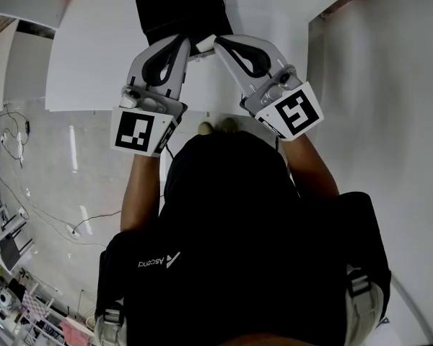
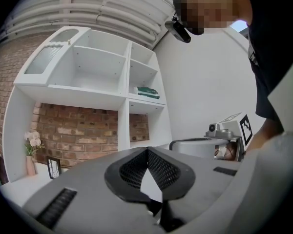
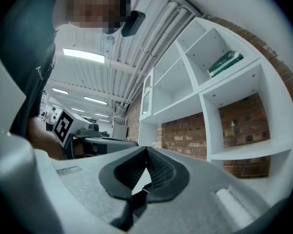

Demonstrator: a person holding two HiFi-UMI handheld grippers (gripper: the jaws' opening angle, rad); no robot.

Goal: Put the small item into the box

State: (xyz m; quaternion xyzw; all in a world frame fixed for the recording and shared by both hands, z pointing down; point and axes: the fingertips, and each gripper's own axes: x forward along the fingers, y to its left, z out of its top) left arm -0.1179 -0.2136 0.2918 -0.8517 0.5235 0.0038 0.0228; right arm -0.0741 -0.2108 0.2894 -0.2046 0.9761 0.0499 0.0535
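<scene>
A black box lies on the white table at the top of the head view. Both grippers are held level over the table's near edge, in front of the box, their tips almost meeting. The left gripper has its jaws together at the tip, and I see nothing between them. On the right gripper the jaws also meet at the tip, with nothing clearly held. No small item shows in any view.
A white shelf unit with a brick back stands ahead, with a green book in one compartment. A vase of flowers and a small frame stand at its left. Cables trail over the floor.
</scene>
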